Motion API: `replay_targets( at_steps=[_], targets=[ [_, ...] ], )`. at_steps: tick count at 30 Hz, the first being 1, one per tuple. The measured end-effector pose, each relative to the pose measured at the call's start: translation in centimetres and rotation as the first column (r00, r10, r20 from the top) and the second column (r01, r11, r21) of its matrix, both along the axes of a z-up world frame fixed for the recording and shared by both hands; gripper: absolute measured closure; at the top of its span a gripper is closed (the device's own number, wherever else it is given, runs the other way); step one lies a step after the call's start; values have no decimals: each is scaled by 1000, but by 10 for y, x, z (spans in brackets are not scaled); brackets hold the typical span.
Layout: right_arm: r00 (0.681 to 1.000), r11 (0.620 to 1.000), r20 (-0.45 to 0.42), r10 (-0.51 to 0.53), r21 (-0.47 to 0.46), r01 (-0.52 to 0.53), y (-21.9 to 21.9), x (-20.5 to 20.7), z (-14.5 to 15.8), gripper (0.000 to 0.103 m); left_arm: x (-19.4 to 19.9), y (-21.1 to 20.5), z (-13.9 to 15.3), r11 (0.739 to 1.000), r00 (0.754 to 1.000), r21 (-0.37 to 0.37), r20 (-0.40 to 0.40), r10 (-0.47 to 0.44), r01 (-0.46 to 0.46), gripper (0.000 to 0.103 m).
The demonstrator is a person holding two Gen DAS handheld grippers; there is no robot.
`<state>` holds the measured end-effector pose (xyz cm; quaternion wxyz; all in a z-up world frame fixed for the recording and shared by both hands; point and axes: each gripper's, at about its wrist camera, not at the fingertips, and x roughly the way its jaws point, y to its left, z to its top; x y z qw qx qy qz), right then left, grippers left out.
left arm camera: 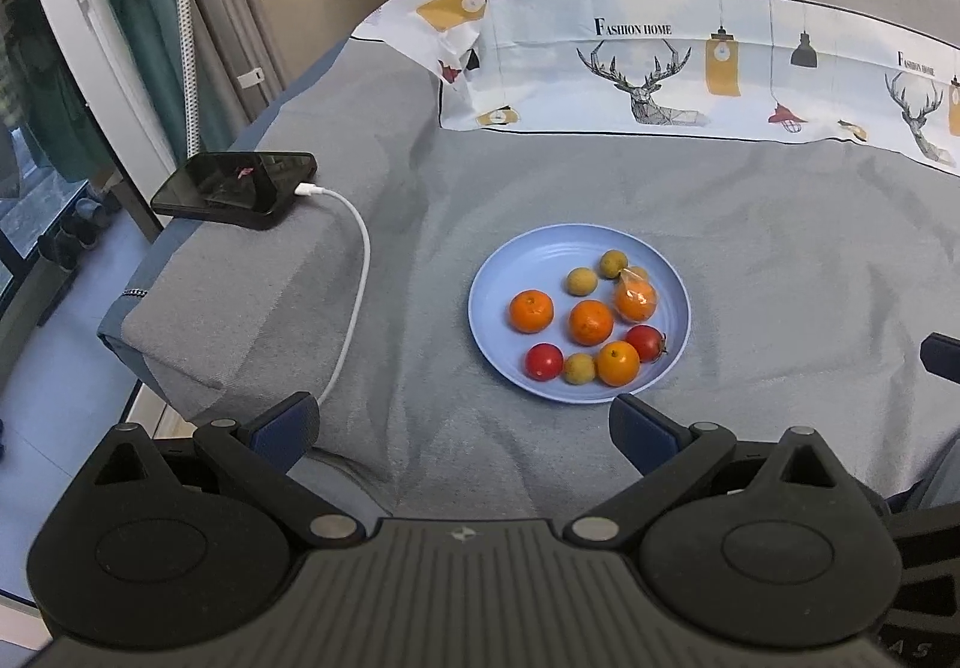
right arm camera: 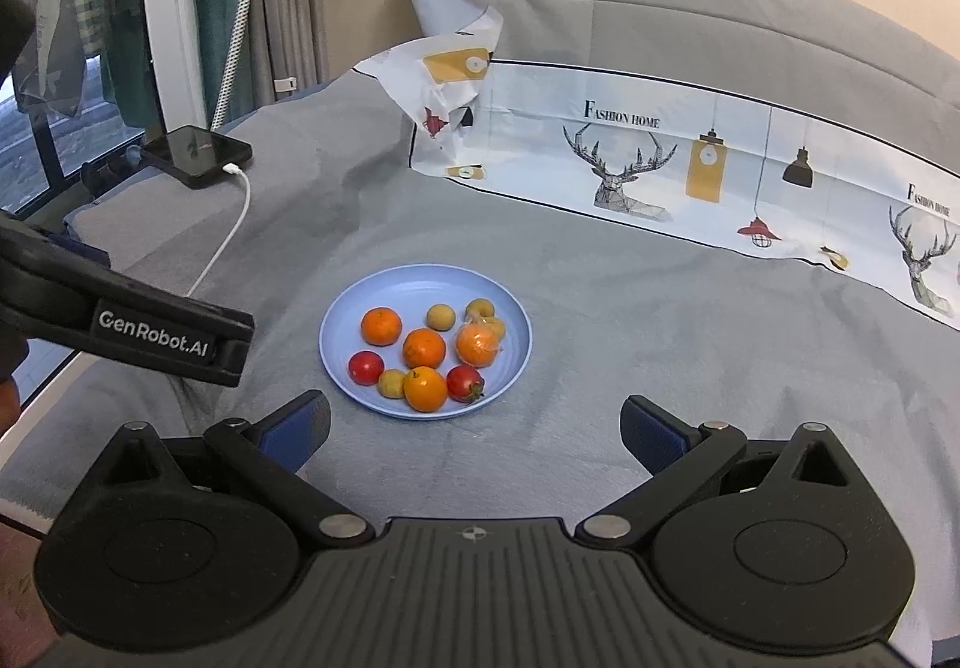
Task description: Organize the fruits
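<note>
A light blue plate (left arm camera: 495, 320) (right arm camera: 516, 320) sits on the grey bedspread and holds several fruits: oranges (left arm camera: 531, 310) (right arm camera: 381, 326), one orange wrapped in clear plastic (left arm camera: 635, 297) (right arm camera: 477, 344), two red tomatoes (left arm camera: 544, 361) (right arm camera: 366, 367) and small yellow-brown longans (left arm camera: 582, 282) (right arm camera: 440, 316). My left gripper (left arm camera: 462, 422) is open and empty, just short of the plate's near rim. My right gripper (right arm camera: 474, 425) is open and empty, also just short of the plate. The left gripper's body (right arm camera: 150, 335) shows at the left of the right wrist view.
A black phone (left arm camera: 237, 182) (right arm camera: 198, 154) with a white charging cable (left arm camera: 354, 272) (right arm camera: 225, 242) lies on a folded grey blanket at the left. A printed pillowcase (left arm camera: 690, 68) (right arm camera: 690, 158) lies behind the plate. The bed edge drops off at the left.
</note>
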<state>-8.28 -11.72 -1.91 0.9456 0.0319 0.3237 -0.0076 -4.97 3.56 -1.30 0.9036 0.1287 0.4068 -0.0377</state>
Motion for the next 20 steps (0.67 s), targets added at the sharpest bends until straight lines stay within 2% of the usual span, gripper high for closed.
replay_targets(
  at_steps=[20],
  targets=[
    [1000,1000,1,-1,4,1,-1,0,-1,1,2,-1,-3,1000,1000,16,-2,5,-5,0]
  ],
)
